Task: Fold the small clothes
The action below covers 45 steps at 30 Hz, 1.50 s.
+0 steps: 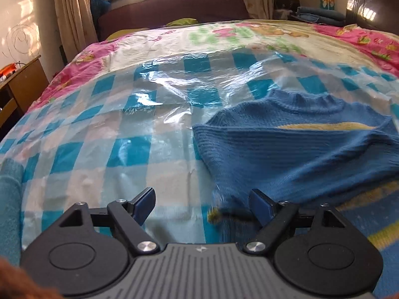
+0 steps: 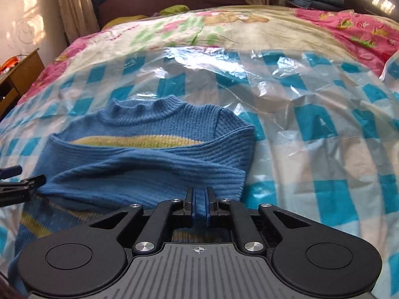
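Observation:
A small blue knit sweater (image 2: 149, 154) with yellow stripes lies on a blue-and-white checked plastic sheet (image 2: 324, 129) on the bed, collar pointing away, both sleeves folded across the chest. My right gripper (image 2: 200, 208) is shut on the sweater's lower part near its right side. In the left wrist view the sweater (image 1: 299, 144) fills the right half. My left gripper (image 1: 202, 201) is open and empty at the sweater's lower left edge, its right finger over the knit. The left gripper's fingers also show at the left edge of the right wrist view (image 2: 22, 182).
The bed carries a pink and cream cartoon quilt (image 1: 224, 35) beyond the sheet. A wooden desk (image 1: 22, 84) stands at the left. Folded blue cloths (image 1: 321, 15) lie at the far right, a dark headboard (image 1: 174, 7) and window behind. A teal cloth (image 1: 10, 199) sits at the near left.

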Each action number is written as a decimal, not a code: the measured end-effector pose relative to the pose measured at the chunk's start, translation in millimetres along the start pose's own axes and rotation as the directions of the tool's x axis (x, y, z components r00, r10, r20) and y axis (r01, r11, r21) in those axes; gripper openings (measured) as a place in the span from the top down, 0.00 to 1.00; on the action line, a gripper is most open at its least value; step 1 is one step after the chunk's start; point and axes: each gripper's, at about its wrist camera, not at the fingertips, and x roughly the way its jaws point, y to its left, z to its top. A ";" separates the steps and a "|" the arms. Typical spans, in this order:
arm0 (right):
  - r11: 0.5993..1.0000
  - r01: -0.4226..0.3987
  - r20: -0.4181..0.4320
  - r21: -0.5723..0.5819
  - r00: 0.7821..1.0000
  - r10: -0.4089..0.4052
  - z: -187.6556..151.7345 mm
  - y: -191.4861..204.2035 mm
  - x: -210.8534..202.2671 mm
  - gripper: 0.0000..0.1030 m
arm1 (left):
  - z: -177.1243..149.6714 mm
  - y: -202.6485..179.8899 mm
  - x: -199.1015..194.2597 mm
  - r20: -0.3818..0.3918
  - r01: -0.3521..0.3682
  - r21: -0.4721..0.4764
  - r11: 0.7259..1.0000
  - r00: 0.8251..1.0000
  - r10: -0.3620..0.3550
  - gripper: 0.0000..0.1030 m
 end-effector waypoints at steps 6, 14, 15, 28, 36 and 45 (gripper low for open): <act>0.997 -0.074 -0.134 0.005 0.988 0.074 -68.4 -0.7 -62.5 0.83 | -56.1 15.5 -65.2 -0.094 0.108 0.001 0.994 0.990 -0.107 0.16; 0.994 -0.067 -0.281 0.081 0.956 0.088 -145.5 -12.9 -94.0 0.73 | -126.2 24.4 -107.9 -0.237 0.165 -0.071 0.984 0.955 -0.177 0.17; 0.993 -0.070 -0.279 0.093 0.956 0.093 -147.0 -14.0 -97.0 0.73 | -130.5 22.7 -111.0 -0.242 0.167 -0.067 0.984 0.954 -0.178 0.19; 0.983 -0.099 -0.265 0.155 0.954 0.138 -164.9 -28.0 -108.3 0.70 | -140.9 4.7 -113.9 -0.319 0.262 -0.111 0.959 0.904 -0.284 0.56; 0.962 -0.120 -0.258 0.245 0.948 0.184 -163.3 -42.7 -105.4 0.71 | -140.0 8.5 -107.3 -0.332 0.280 -0.180 0.943 0.885 -0.326 0.60; 0.959 -0.144 -0.275 0.244 0.938 0.211 -157.8 -40.6 -98.5 0.74 | -137.2 5.8 -103.0 -0.353 0.277 -0.173 0.945 0.878 -0.322 0.65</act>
